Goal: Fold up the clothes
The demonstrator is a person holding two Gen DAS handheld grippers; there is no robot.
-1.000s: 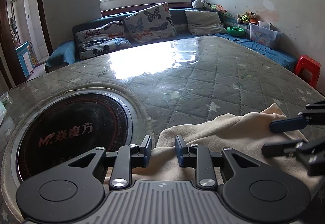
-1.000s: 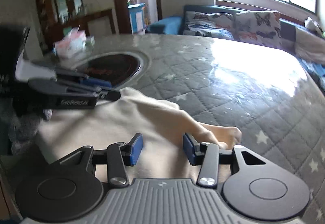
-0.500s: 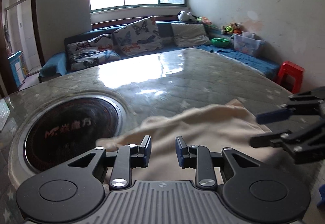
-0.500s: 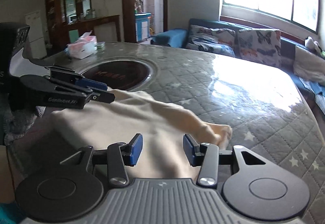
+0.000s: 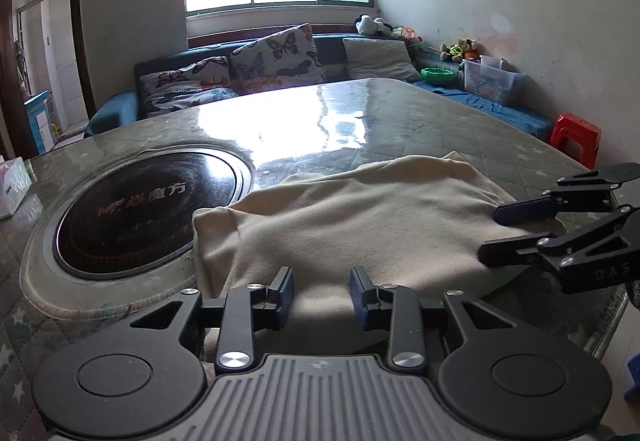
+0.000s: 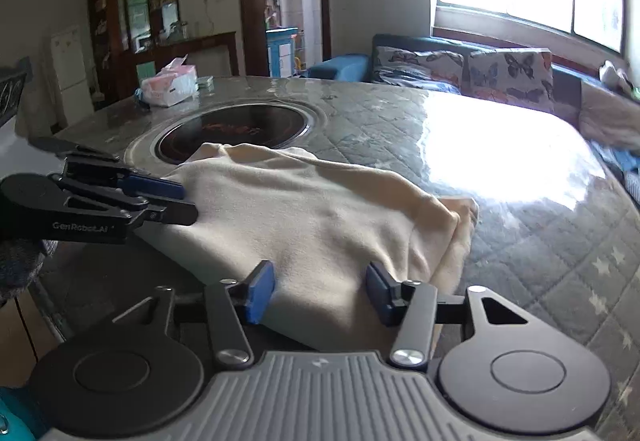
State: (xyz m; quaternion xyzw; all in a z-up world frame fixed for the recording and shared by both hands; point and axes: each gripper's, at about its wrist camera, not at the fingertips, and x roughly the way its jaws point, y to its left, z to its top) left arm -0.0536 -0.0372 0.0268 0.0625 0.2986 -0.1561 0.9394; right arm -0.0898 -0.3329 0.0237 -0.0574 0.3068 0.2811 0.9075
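Cream fleece garment [image 5: 360, 217] is lying on the quilted tabletop [image 5: 440, 129], bunched in loose layers at the near edge, just beside the round inset hob [image 5: 144, 209], with its long axis running left to right across both views. Left tongs [image 5: 321, 293] are hovering directly behind the near hem, fingers spread apart and gripping nothing; right tongs [image 6: 320, 291] are likewise standing released at the same hem, toward the garment's right end (neither is clearly nearer). Cloth is extending straight ahead of both. Whether these layers are a fold already made or a heap awaiting one cannot be settled. Legible writing: "GenRobot.AI" on the left tongs' body in the right view; Chinese characters on the hob face.
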